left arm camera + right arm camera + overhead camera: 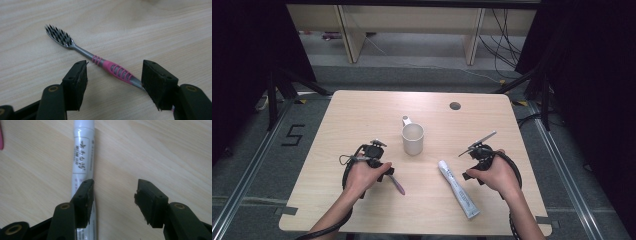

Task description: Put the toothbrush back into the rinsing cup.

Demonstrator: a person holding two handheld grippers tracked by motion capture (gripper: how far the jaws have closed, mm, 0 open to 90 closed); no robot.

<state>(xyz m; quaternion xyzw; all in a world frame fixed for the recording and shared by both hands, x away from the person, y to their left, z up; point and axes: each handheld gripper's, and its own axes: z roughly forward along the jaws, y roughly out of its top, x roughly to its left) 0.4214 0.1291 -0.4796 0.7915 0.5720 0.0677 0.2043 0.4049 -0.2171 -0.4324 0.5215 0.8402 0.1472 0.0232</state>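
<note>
From above, my table (362, 115) is evenly and softly lit, while the room at the far left and far right falls off into near black. My hands throw only faint, short shadows. The picture is soft and a little grainy. Along my left jaws the toothbrush (100, 62) is sharp and the black pads near the lens are blurred. Along my right jaws the white tube (82, 152) glares slightly and its print smears.

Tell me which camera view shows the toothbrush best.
The left gripper view: the toothbrush lies close up, with black bristles and pink ribbed grip sharp. The high view shows a small pink handle end beside the left hand. The right gripper view catches a pink sliver at its left edge, possibly the toothbrush.
</note>
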